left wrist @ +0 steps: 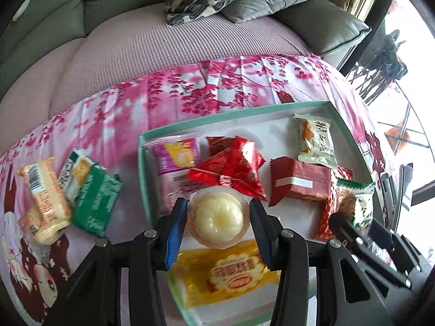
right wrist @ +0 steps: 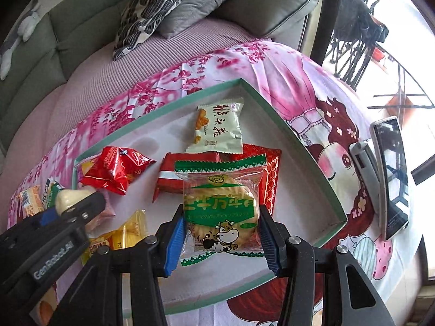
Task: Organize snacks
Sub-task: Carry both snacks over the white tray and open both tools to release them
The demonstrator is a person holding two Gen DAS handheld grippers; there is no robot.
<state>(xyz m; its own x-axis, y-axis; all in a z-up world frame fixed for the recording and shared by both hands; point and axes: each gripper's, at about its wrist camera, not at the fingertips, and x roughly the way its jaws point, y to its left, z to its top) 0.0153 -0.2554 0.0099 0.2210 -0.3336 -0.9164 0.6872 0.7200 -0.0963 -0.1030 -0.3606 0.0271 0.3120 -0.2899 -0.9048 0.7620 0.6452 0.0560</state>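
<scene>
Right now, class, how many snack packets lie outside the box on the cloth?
3: an orange packet, a green-and-white packet and a green packet, clustered left of the box. Others may be hidden.

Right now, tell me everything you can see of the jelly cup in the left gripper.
The jelly cup is a small round clear plastic cup holding pale yellow jelly. The left gripper is shut on it, its blue-padded fingers pressing opposite sides. It hangs over the tray, above a yellow packet. In the right wrist view its creamy side shows beyond the gripper.
</scene>
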